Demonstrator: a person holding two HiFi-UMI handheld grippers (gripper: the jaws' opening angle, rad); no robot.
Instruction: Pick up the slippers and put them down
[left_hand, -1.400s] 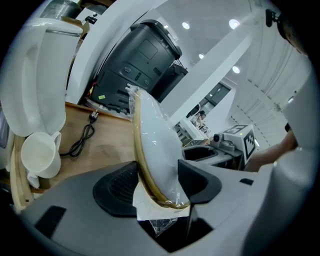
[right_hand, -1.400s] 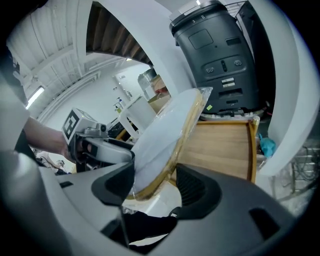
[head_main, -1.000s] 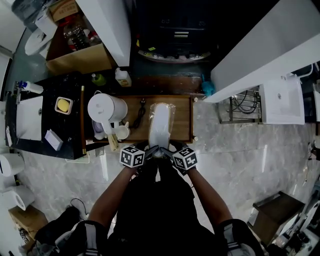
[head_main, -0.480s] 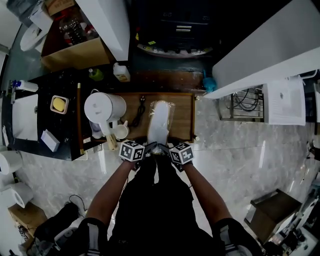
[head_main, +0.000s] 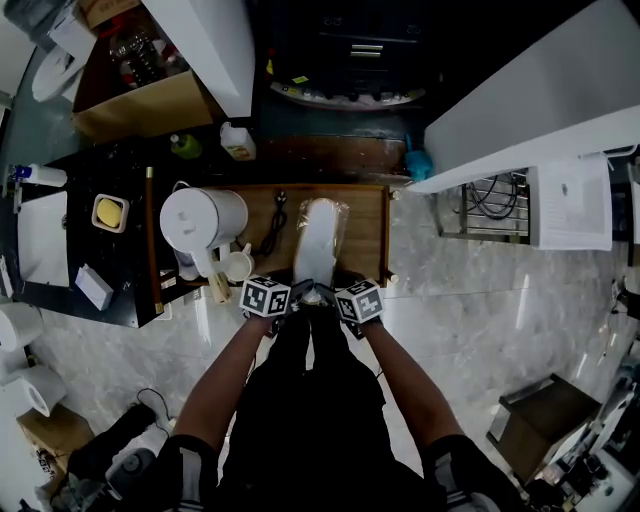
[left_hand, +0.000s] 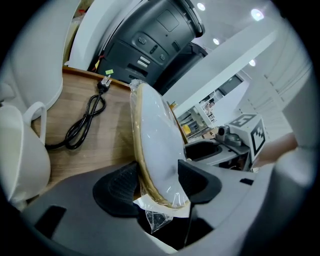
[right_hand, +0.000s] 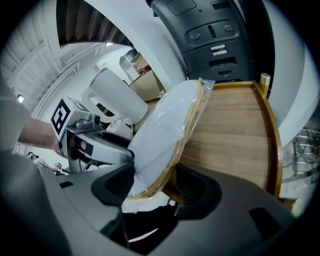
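A pair of white slippers (head_main: 318, 238) with tan soles, sealed in a clear plastic bag, lies lengthwise over the wooden tray (head_main: 366, 232). Both grippers hold its near end. My left gripper (head_main: 298, 293) is shut on the heel end from the left, and my right gripper (head_main: 331, 293) is shut on it from the right. In the left gripper view the slippers (left_hand: 156, 134) stand on edge between the dark pads of the left gripper (left_hand: 157, 182), with a bag corner hanging below. In the right gripper view the slippers (right_hand: 165, 127) slant up from the right gripper (right_hand: 155, 187) over the wooden tray (right_hand: 235, 135).
A white kettle (head_main: 203, 218), a white mug (head_main: 238, 264) and a black cable (head_main: 275, 228) sit on the tray's left part. A black counter (head_main: 120, 250) with small items lies to the left. A dark machine (head_main: 350, 55) stands beyond the tray, above a marble floor (head_main: 480, 300).
Both grippers have sunk together with the bagged slippers still in them, and have edged toward the tray. The grip on the heel end is unchanged.
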